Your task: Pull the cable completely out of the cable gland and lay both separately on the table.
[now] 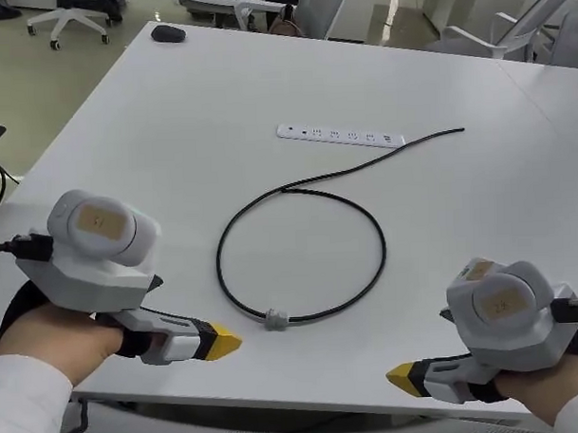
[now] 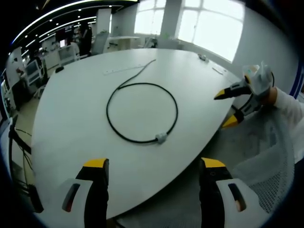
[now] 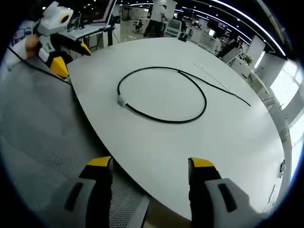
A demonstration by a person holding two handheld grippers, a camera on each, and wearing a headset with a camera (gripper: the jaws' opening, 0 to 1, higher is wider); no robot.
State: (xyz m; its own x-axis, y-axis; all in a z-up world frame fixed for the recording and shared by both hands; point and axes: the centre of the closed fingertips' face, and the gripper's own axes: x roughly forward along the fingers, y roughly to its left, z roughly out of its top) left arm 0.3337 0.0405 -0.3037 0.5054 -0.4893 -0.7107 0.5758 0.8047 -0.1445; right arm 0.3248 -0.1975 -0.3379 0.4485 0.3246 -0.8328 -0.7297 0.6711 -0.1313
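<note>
a thin black cable [image 1: 382,244] is lying on the white counter [image 1: 219,114], curling into one wide loop near the middle. it is crossing itself at the far side of the loop, and its tail is running off to the far right. a small grey cable gland [image 1: 275,320] is sitting on the near arc of that loop with the cable threading through it, so the two are not yet separated. in the left gripper view the gland [image 2: 161,138] is resting on the near right of the ring, and in the right gripper view it [image 3: 122,101] is resting on the ring's left side.

the cable's tail is passing just beside the right end of a long white power strip [image 1: 339,136], which is lying farther back on the counter.

the left claw [image 1: 227,342] is hovering over the near left edge of the counter, its yellow tips pointing right, near the gland but not touching it. its own view is showing the jaws standing wide apart with nothing between them. the right claw [image 1: 401,376] is hanging off the near right edge, tips pointing left, and its jaws are also standing apart and gripping nothing.

a dark computer mouse [image 1: 168,33] is sitting at the far left of the counter.
</note>
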